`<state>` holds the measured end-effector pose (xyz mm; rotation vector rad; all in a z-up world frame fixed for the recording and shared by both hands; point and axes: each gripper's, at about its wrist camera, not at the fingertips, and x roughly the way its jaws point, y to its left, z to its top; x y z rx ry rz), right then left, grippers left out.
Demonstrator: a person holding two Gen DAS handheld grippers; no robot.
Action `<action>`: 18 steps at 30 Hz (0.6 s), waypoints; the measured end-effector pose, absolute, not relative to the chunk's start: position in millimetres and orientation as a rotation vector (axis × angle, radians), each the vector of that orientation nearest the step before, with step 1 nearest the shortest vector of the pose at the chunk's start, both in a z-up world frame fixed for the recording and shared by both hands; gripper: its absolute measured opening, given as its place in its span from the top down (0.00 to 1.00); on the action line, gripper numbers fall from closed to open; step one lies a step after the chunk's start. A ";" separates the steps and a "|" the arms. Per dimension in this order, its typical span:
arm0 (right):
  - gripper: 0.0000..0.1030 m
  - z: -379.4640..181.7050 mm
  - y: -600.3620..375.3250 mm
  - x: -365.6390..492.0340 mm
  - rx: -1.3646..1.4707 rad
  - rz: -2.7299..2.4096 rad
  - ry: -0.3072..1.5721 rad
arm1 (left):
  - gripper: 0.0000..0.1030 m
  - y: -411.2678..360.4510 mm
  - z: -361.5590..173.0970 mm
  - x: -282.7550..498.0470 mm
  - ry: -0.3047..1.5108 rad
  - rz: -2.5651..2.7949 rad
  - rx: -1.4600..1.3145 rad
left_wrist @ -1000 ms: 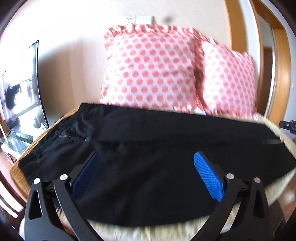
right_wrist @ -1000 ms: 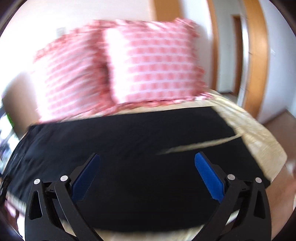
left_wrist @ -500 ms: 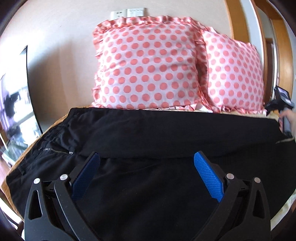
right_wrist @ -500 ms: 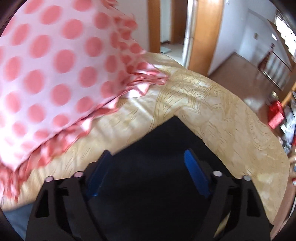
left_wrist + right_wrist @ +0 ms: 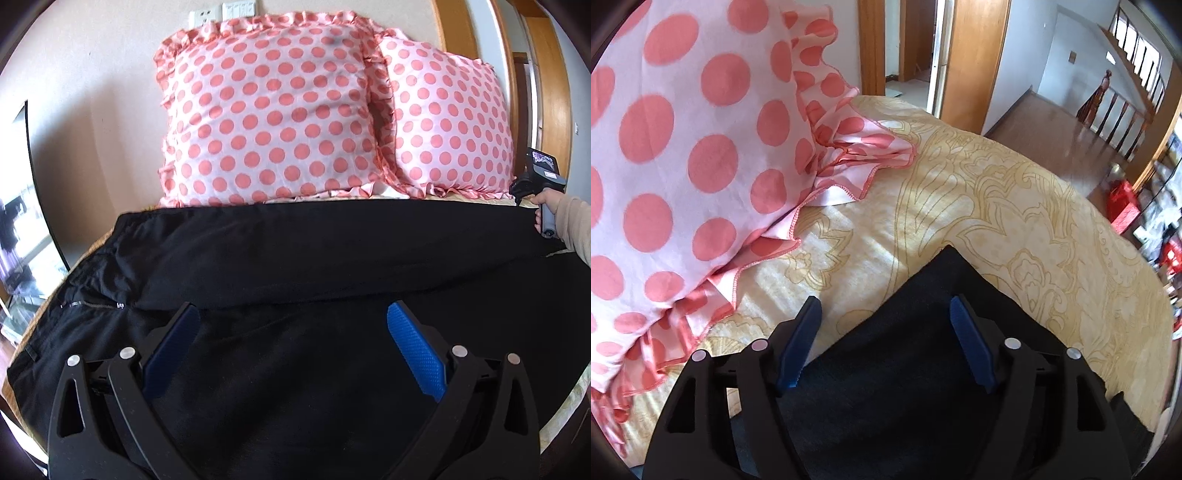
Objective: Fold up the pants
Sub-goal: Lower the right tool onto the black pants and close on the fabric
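Black pants (image 5: 295, 266) lie spread across the bed, waistband and a zip pocket at the left, legs running right. My left gripper (image 5: 293, 317) is open and empty, just above the near leg at its middle. In the right wrist view my right gripper (image 5: 884, 306) is open, low over the far corner of a leg end (image 5: 945, 295); the cloth runs between the fingers and under them. The right gripper's body, held by a hand, shows in the left wrist view (image 5: 543, 181) at the far right end of the pants.
Two pink pillows with red dots (image 5: 269, 122) (image 5: 450, 125) lean on the wall behind the pants; one (image 5: 683, 147) is close on my right gripper's left. The bed has a yellow patterned cover (image 5: 1015, 206). A doorway (image 5: 916, 48) and wood floor lie beyond.
My right gripper has swung from over the pants' middle to the far right leg end, dropped low and narrowed a little. My left gripper has moved in closer over the pants.
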<state>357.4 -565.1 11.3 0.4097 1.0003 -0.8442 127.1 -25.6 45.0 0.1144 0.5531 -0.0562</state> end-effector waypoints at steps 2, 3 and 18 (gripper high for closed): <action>0.37 10.9 -561.8 355.9 0.404 -0.817 0.974 | 0.02 -22.0 45.2 128.4 0.561 -0.050 0.095; 0.43 11.3 -562.1 352.6 0.413 -0.815 0.961 | 0.02 -20.8 45.4 128.8 0.562 -0.050 0.089; 0.96 39.9 -568.5 234.9 0.665 -0.568 0.761 | 0.02 -13.9 53.5 114.5 0.531 -0.041 0.056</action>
